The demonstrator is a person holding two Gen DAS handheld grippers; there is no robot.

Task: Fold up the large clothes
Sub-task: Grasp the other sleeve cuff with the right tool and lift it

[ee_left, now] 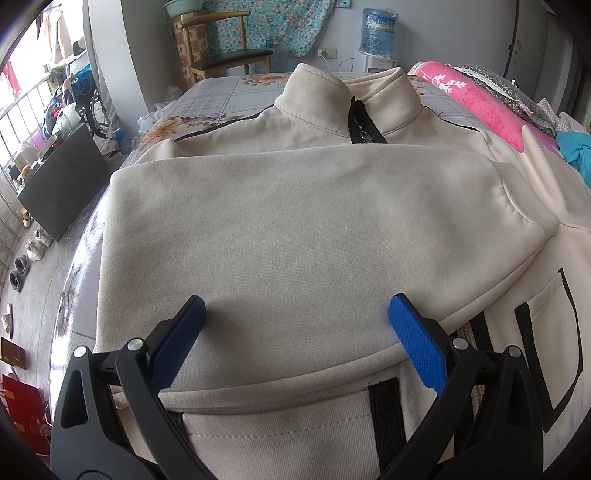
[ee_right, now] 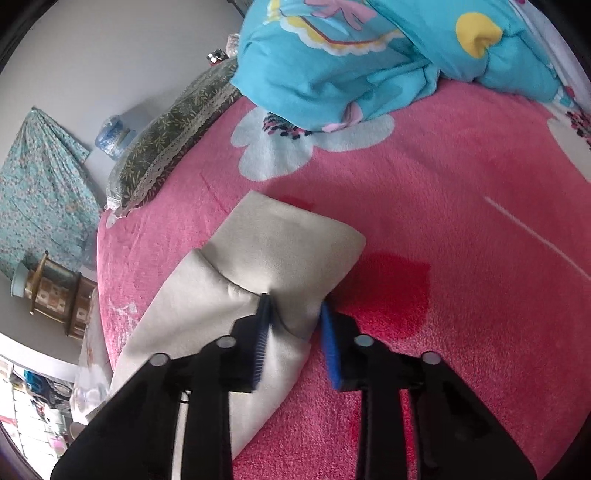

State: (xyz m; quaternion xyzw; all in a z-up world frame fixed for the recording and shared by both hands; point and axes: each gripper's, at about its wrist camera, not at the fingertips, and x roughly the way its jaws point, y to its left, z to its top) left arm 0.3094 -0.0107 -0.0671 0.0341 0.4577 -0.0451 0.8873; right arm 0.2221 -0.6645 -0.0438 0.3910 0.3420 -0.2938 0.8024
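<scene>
A cream zip-up jacket [ee_left: 295, 229] lies spread on the bed, collar [ee_left: 332, 99] at the far side. One sleeve is folded across its chest. My left gripper [ee_left: 295, 314] hovers open just above that folded sleeve, with nothing between its blue pads [ee_left: 413, 339]. In the right wrist view the jacket's other sleeve [ee_right: 288, 251] lies out over a pink blanket [ee_right: 461, 221]. My right gripper [ee_right: 295, 317] has its jaws close together near the cuff end, and the cloth puckers between the pads.
A blue patterned quilt [ee_right: 369, 55] and a green pillow [ee_right: 166, 140] lie beyond the sleeve. Past the bed stand a wooden chair [ee_left: 229, 55] and a water dispenser bottle [ee_left: 378, 31]. A dark cabinet [ee_left: 62, 184] and shoes [ee_left: 29, 254] sit on the floor at left.
</scene>
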